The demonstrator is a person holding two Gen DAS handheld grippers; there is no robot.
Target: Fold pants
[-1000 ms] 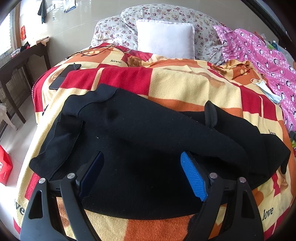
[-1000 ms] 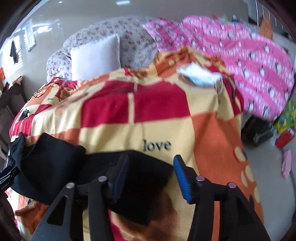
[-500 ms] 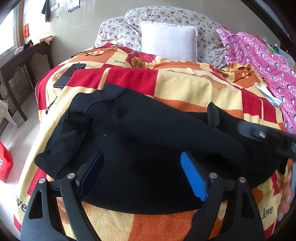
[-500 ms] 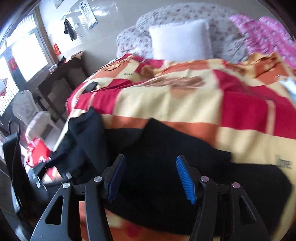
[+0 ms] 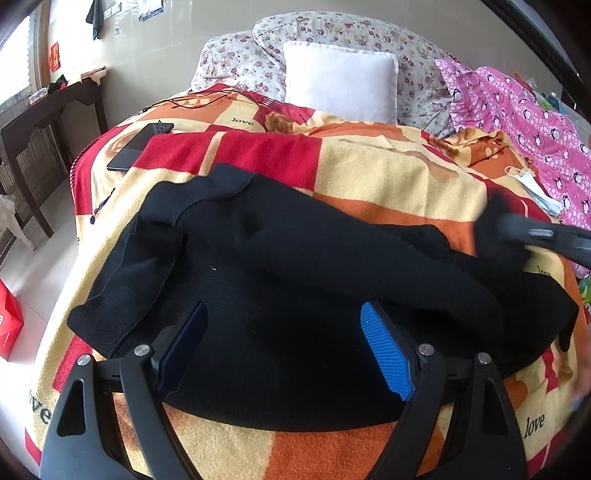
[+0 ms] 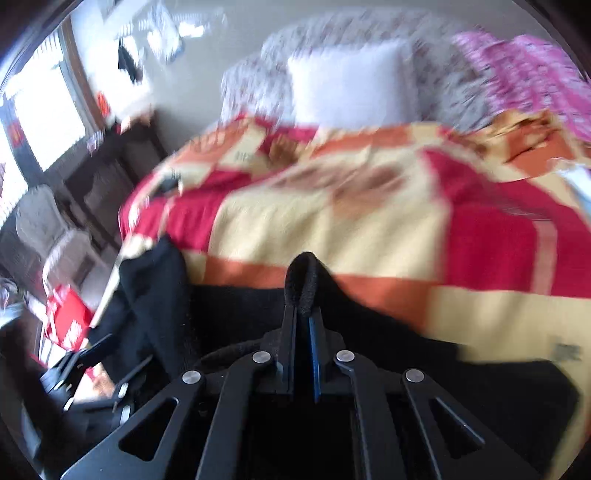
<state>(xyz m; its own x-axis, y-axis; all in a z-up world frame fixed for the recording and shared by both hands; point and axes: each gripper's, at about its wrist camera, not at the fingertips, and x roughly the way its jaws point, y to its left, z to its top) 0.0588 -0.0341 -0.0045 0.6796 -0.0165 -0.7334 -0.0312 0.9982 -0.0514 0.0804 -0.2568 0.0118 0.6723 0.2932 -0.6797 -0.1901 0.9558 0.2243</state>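
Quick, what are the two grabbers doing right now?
Left gripper: open, fingers empty above the black pants.
Right gripper: shut on a fold of the black pants.

A home bedroom: ahead of the fingers lies a bed under a checked fleece blanket [image 5: 388,173], a white pillow [image 5: 338,85] against floral bedding [image 5: 369,33], beside a dark wooden side table [image 5: 48,110].

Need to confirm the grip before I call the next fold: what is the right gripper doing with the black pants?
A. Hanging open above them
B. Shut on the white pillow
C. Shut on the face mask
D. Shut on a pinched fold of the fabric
D: in the right wrist view the right gripper has its jaws closed on a raised fold of the black pants.
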